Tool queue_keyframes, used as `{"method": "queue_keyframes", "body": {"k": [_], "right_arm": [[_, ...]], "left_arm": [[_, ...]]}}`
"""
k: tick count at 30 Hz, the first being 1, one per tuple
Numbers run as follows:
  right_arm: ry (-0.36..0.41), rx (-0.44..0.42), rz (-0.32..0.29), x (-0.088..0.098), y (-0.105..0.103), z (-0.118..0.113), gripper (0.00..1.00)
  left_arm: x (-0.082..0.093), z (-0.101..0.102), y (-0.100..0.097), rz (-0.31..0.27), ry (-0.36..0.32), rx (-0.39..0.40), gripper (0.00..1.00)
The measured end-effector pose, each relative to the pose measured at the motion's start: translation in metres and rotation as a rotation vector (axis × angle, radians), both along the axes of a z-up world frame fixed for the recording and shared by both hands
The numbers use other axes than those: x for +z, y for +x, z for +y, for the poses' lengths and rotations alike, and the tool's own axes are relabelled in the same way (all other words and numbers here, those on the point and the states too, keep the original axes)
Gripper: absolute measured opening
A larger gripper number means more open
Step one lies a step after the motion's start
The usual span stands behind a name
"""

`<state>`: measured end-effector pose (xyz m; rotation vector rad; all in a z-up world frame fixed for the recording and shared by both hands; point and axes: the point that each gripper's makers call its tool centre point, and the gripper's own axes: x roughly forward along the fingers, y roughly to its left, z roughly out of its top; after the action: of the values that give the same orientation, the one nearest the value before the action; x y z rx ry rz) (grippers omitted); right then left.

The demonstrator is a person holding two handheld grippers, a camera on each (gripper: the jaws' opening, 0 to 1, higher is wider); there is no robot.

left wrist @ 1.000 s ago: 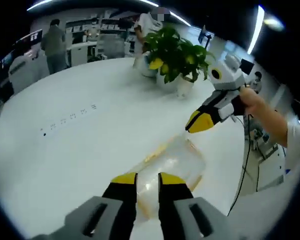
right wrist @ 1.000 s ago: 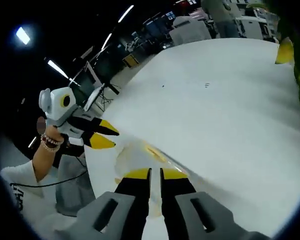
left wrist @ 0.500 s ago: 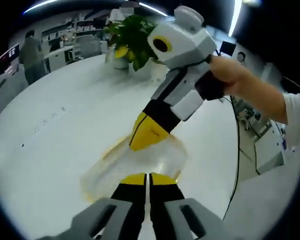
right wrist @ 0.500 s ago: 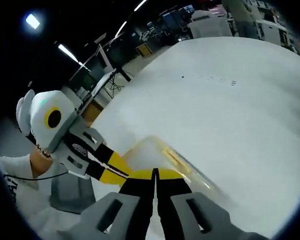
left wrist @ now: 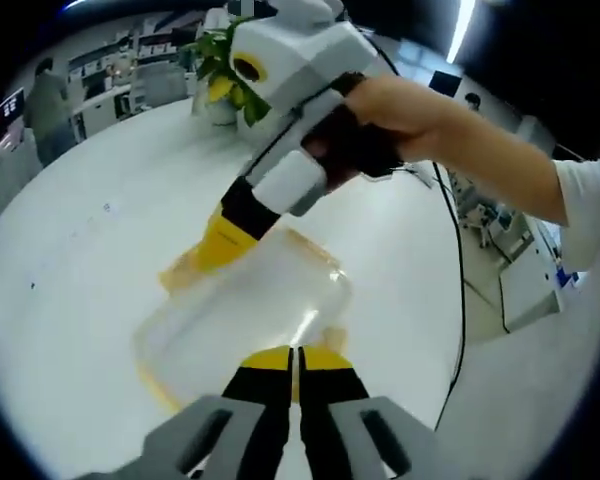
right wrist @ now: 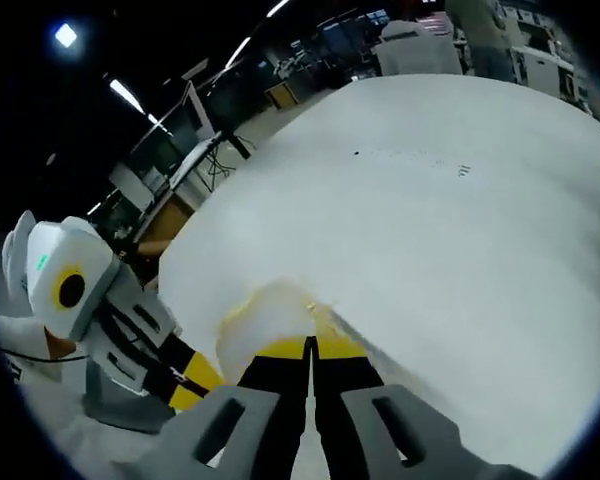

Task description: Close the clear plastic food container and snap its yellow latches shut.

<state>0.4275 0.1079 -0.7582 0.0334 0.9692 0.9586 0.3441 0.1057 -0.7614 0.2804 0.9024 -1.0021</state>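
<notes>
Ceiling strip lights [left wrist: 467, 22] glare; edges warp and blur.

Clear glossy plastic container [left wrist: 245, 310], smooth matt white table [left wrist: 90, 250]

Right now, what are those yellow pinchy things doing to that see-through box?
A person is working on a clear plastic food container on a white table, a gripper in each hand. The left gripper, jaws together, presses at the container's near edge. The right gripper, jaws also together, pushes at the opposite edge, by a yellow latch. The lid looks on; whether the latches are snapped is unclear.
</notes>
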Motion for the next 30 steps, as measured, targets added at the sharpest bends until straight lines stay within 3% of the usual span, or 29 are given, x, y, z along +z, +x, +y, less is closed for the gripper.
{"method": "queue_keyframes", "body": {"k": [9, 18, 23, 25, 27, 28, 30], "right_arm": [[-0.045, -0.018, -0.027, -0.006, 0.016, 0.001, 0.00], [-0.104, 0.012, -0.020, -0.021, 0.016, 0.002, 0.00], [-0.100, -0.006, -0.008, -0.023, 0.019, -0.001, 0.00], [-0.097, 0.003, -0.015, -0.019, 0.019, -0.001, 0.00], [-0.070, 0.046, -0.049, -0.010, 0.019, 0.004, 0.00], [-0.068, 0.080, -0.067, -0.007, 0.018, 0.006, 0.02], [-0.080, 0.147, -0.102, -0.003, 0.013, 0.010, 0.08]], "left_arm": [[-0.005, 0.003, -0.008, 0.009, 0.019, -0.032, 0.00], [-0.008, 0.005, -0.009, 0.015, 0.021, -0.044, 0.00], [-0.009, 0.004, -0.008, 0.006, 0.024, -0.059, 0.00], [-0.006, 0.003, -0.006, -0.020, 0.031, -0.085, 0.00], [0.000, 0.000, 0.001, -0.098, 0.035, -0.137, 0.01], [0.002, 0.000, 0.006, -0.139, 0.046, -0.148, 0.07], [0.002, -0.001, 0.005, -0.137, 0.050, -0.169, 0.10]]}}
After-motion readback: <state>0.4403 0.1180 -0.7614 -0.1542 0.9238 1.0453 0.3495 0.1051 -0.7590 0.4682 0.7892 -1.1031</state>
